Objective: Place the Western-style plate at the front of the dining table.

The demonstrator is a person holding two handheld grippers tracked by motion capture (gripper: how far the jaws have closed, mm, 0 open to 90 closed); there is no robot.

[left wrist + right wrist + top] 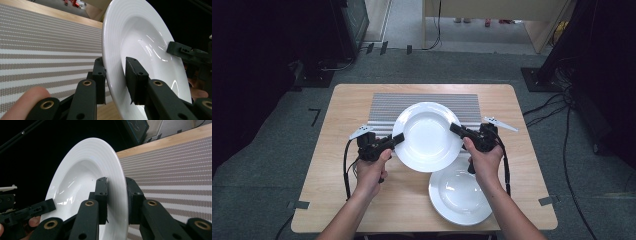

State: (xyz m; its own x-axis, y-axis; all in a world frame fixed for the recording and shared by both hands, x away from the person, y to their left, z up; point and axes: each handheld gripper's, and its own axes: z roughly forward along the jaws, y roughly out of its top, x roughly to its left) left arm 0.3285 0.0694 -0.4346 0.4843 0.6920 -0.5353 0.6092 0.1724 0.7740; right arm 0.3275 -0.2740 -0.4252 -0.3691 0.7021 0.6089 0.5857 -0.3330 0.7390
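Left gripper: the black two-jaw left gripper [397,139] straddles the left rim of a round white ceramic deep plate [428,136]. In the left gripper view one pad sits flat under the rim while the other stands slightly off the upper face — nearly closed on the plate, though a thin gap shows on that side.

Held plate: lifted off the table between the two tools, over the near edge of the mat. A grip on opposite rims looks chosen to keep the wide, smooth dish level, since one pinch alone would let it swing.

Placemat: a grey-and-white striped woven placemat [424,106] lies square across the far half of the light wooden table [342,165], directly under and beyond the raised plate — probably the spot where it is meant to land.

Right gripper: the black two-jaw right gripper [455,129] bites the opposite rim. In the right gripper view both pads bracket the edge, narrowly parted with the rim between them; the hold appears firm.

Second plate: a matching white ceramic deep plate [460,194] rests flat on the bare wood at the near right, partly tucked under the raised one as seen from above — seemingly waiting its turn.

Hands: a person's forearms enter from the near edge, one hand on each tool.
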